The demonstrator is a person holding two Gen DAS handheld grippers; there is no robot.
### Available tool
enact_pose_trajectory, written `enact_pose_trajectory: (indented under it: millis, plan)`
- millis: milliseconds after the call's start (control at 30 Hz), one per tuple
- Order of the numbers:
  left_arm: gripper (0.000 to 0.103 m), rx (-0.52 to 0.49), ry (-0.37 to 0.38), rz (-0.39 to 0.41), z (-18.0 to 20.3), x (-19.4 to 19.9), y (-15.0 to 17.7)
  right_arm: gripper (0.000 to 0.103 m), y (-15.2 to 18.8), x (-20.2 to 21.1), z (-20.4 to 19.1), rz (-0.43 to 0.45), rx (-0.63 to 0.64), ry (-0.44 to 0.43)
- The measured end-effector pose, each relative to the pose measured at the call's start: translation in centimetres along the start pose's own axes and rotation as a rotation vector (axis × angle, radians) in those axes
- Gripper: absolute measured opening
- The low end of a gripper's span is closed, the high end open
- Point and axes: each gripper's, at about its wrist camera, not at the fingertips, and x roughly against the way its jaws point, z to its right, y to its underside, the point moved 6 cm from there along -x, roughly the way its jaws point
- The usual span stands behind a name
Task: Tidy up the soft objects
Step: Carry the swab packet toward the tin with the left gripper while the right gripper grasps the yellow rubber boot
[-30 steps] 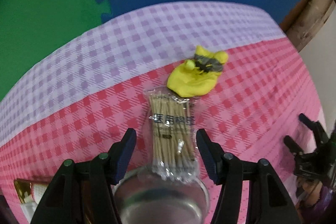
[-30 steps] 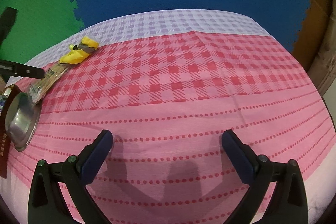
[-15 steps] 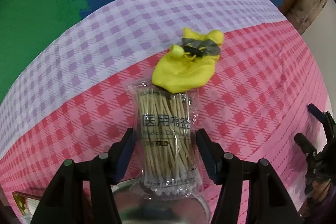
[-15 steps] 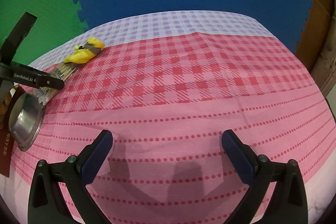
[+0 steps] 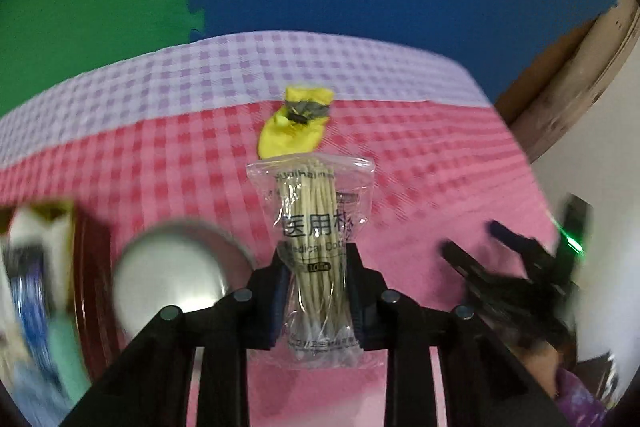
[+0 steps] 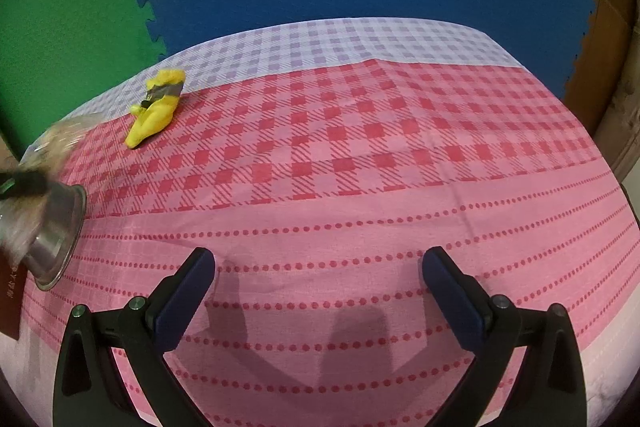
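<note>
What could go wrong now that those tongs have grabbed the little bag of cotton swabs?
The left tongs have just been closing on the slippery clear swab bag, pinching only its lower half, so it may slide out or flop. The steel bowl sits close beside them and might get knocked. The yellow soft toy lies just beyond, easy to nudge.

Clear cotton-swab packet (image 5: 318, 259) upright; yellow pouch (image 5: 294, 131) (perhaps crumpled) beyond.
</note>
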Motion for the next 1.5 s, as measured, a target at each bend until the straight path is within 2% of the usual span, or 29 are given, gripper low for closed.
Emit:
enact_pose_trajectory:
  millis: [200, 300, 467, 600, 700, 833, 933, 1067, 1133, 1367, 1400, 1433, 1467, 1500]
  plan:
    - [0.026, 0.089, -0.013, 0.072, 0.0, 5.2, 6.6, 0.103, 0.0, -0.1, 0.0, -0.004, 0.004, 0.008]
    - [0.026, 0.132, -0.027, 0.101, -0.8, 7.5, 8.6, 0.103, 0.0, -0.5, -0.1, -0.011, 0.015, 0.024]
    - [0.026, 0.172, -0.098, 0.206, -2.4, 12.5, 11.7, 0.103, 0.1, -0.8, -0.4, -0.024, 0.044, 0.057]
    - [0.026, 0.187, -0.141, 0.260, -3.6, 15.0, 13.2, 0.103, -0.4, -0.1, -0.9, -0.007, 0.055, 0.019]
    - [0.026, 0.197, -0.152, 0.287, -4.6, 16.3, 14.2, 0.103, -1.2, -0.3, -2.7, -0.053, 0.026, -0.084]
    - [0.026, 0.206, -0.184, 0.332, -5.8, 18.4, 14.6, 0.102, -2.8, -0.9, -5.8, -0.058, -0.002, -0.189]
    - [0.026, 0.212, -0.204, 0.360, -6.5, 19.3, 14.6, 0.102, -4.3, -1.8, -8.6, -0.057, 0.025, -0.213]
    - [0.026, 0.221, -0.218, 0.382, -7.3, 20.1, 14.6, 0.100, -6.2, -3.5, -10.6, -0.069, -0.016, -0.246]
    - [0.026, 0.229, -0.217, 0.390, -7.7, 20.5, 14.6, 0.094, -7.3, -4.8, -11.2, -0.078, -0.039, -0.246]
    - [0.026, 0.268, -0.217, 0.400, -9.4, 20.7, 14.6, 0.094, -9.9, -7.8, -13.3, -0.079, -0.046, -0.217]
    - [0.026, 0.274, -0.222, 0.401, -9.6, 20.8, 14.7, 0.090, -10.2, -8.2, -13.6, -0.080, -0.039, -0.210]
    - [0.026, 0.280, -0.225, 0.401, -9.8, 21.0, 14.8, 0.070, -10.4, -8.6, -13.9, -0.087, -0.037, -0.217]
    - [0.026, 0.284, -0.229, 0.401, -10.0, 21.0, 14.9, 0.056, -10.6, -9.0, -14.3, -0.092, -0.030, -0.218]
    - [0.026, 0.289, -0.234, 0.399, -10.1, 21.1, 15.0, 0.019, -10.8, -9.2, -14.6, -0.086, -0.009, -0.196]
